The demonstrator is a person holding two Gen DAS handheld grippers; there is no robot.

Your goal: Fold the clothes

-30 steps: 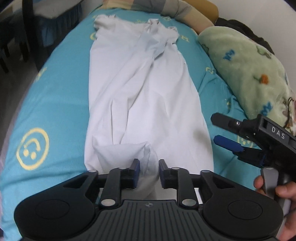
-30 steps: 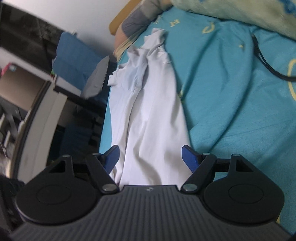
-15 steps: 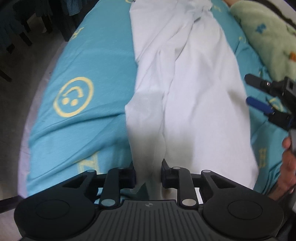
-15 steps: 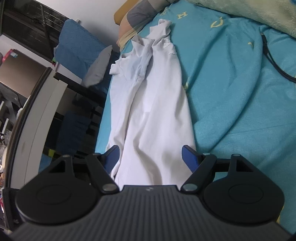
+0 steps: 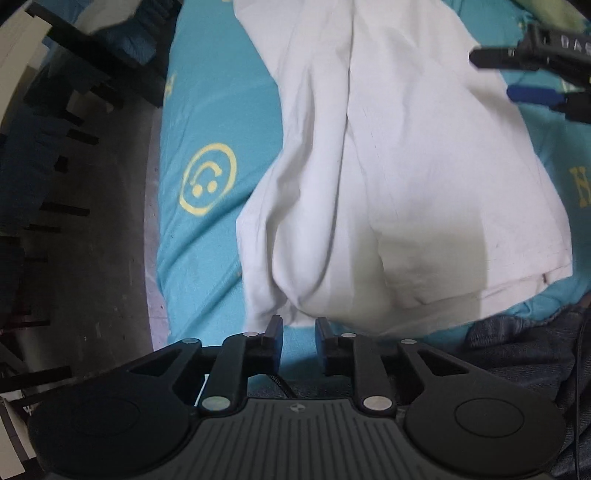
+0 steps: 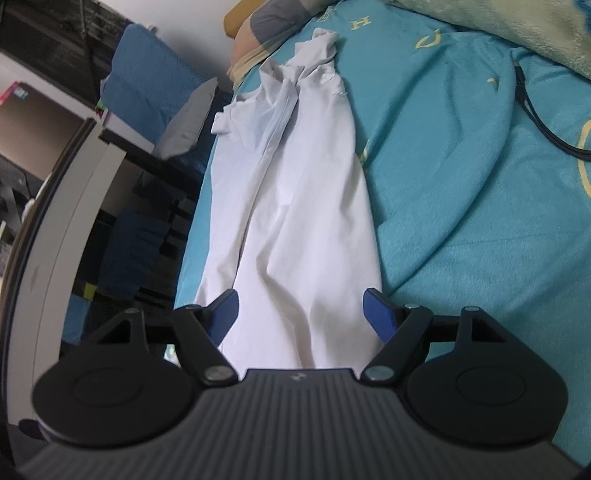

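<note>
A long white garment [image 5: 388,166] lies folded lengthwise on a teal bed sheet [image 5: 207,96]. Its near hem bulges just beyond my left gripper [image 5: 298,334], whose jaws stand slightly apart with only sheet showing between them. My right gripper [image 6: 301,314] is wide open over the same garment [image 6: 295,206], its blue pads on either side of the cloth without touching it. The right gripper also shows at the upper right of the left wrist view [image 5: 532,77].
The bed edge and dark floor [image 5: 92,240] lie to the left. Dark denim cloth [image 5: 524,347] sits at the near right. A green fleece blanket [image 6: 517,26], a black cable [image 6: 535,118] and pillows [image 6: 266,26] lie at the far side.
My left gripper let go of the garment's hem and drew back toward the near bed edge. The hem now rests on the sheet. The right gripper stayed open above the cloth.
</note>
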